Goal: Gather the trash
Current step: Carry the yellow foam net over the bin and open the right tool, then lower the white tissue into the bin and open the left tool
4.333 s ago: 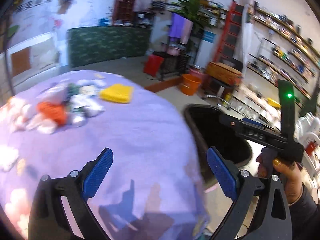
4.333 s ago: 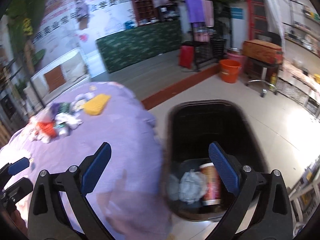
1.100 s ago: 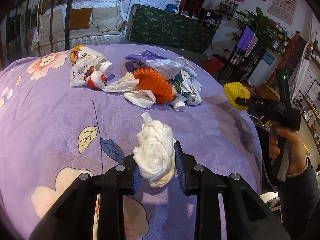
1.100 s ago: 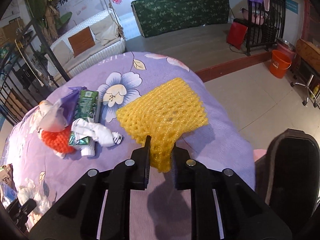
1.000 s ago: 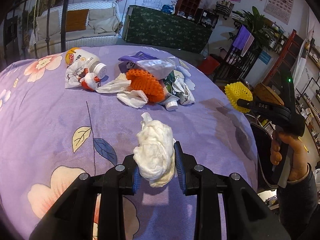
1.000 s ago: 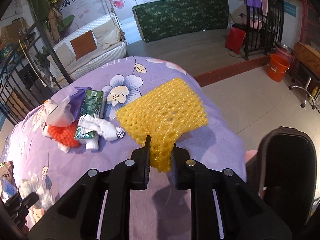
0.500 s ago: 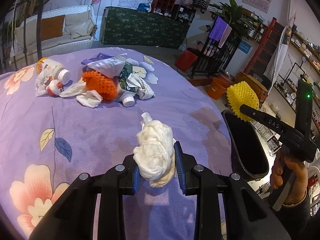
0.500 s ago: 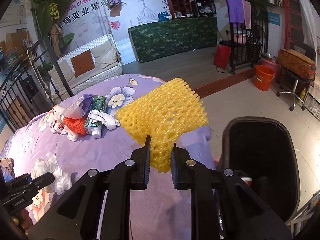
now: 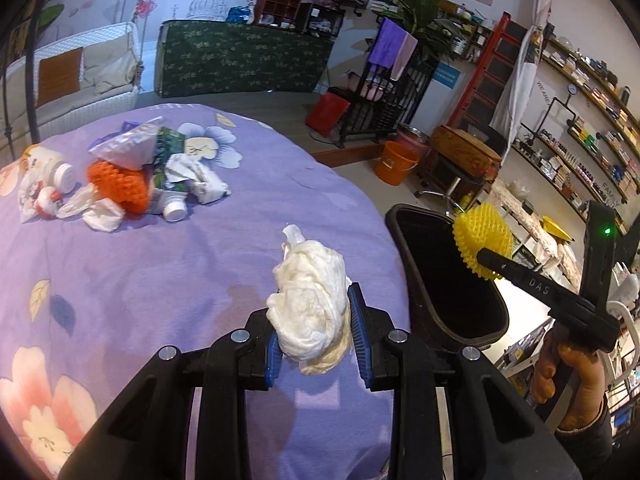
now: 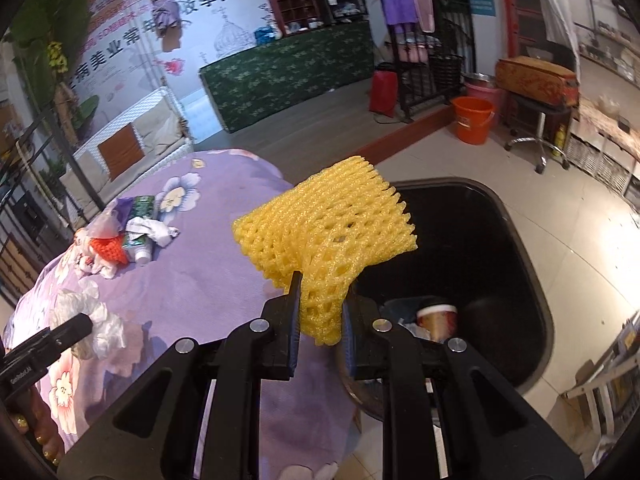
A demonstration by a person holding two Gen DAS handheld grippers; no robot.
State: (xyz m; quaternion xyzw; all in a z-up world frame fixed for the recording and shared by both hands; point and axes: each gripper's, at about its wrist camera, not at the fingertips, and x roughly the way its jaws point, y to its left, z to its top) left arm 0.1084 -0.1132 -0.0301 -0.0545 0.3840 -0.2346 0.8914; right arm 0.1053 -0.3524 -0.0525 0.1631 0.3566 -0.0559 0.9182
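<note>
Left gripper clamped on white tissue wad, wad bulging up between blue pads, held above purple floral cloth near table's edge. Right gripper pinched tight on yellow foam net, net fanning up and out past fingertips, hanging partly over cloth edge and partly over black bin. Same net seen from left wrist view as spiky yellow ball at tip of right gripper, over bin mouth. Inside bin: paper cup and crumpled paper, low near the front wall. Bin on floor just beside table. Farther back on cloth, trash pile well apart from both grippers: orange foam net, white bottle, tube with white cap, crumpled tissues, plastic bag. Orange bucket on floor beyond bin.
</note>
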